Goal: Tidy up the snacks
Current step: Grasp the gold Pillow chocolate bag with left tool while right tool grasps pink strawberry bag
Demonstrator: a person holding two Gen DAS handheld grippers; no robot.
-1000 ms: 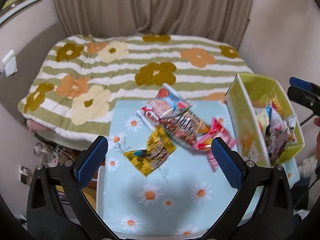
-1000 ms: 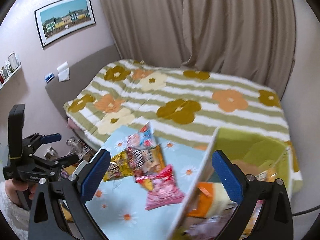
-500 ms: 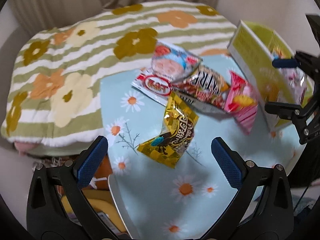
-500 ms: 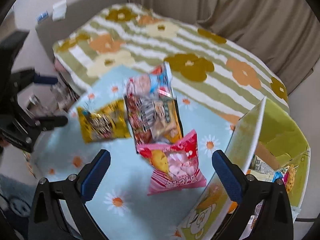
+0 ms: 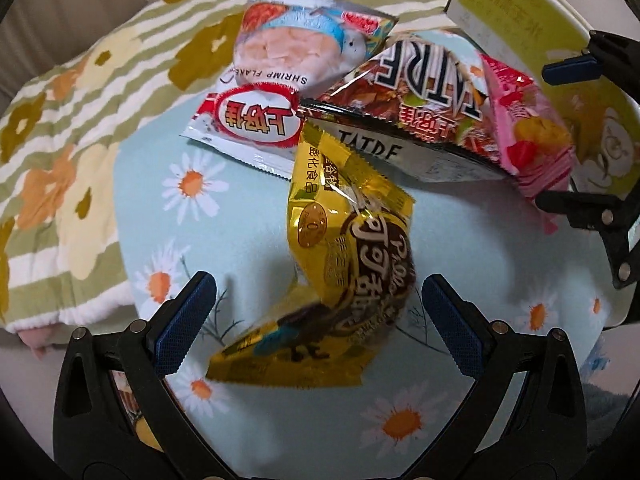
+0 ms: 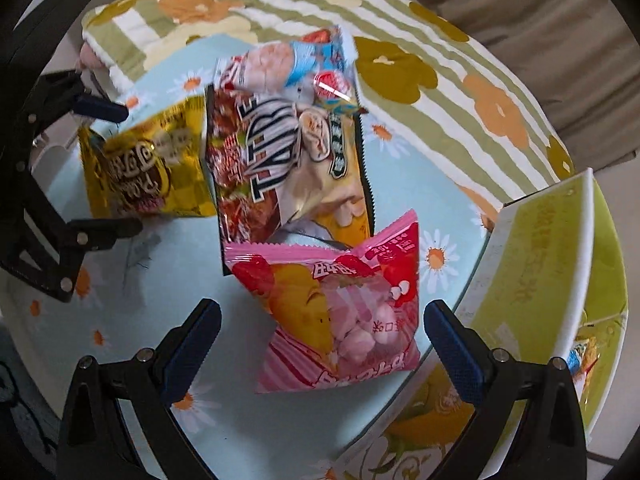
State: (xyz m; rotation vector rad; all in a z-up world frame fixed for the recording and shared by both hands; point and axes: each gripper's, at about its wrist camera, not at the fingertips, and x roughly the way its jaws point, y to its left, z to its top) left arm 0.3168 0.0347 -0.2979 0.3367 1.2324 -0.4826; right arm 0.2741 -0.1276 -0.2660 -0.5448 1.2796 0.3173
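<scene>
Snack packets lie heaped on the worktop (image 5: 256,240) beside the green box (image 6: 560,248); each claw, left (image 5: 318,322) and right (image 6: 322,346), gapes empty around one: yellow packet (image 5: 352,272), pink packet (image 6: 340,312), apparently ready to grab.

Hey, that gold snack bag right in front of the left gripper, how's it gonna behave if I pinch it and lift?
The gold bag looks puffed with air, so it is probably light for its size and may squash between the open left gripper fingers. Its film is glossy and creased, so it could slip. It is already bent in the middle, so it will likely flop rather than stay stiff.
</scene>
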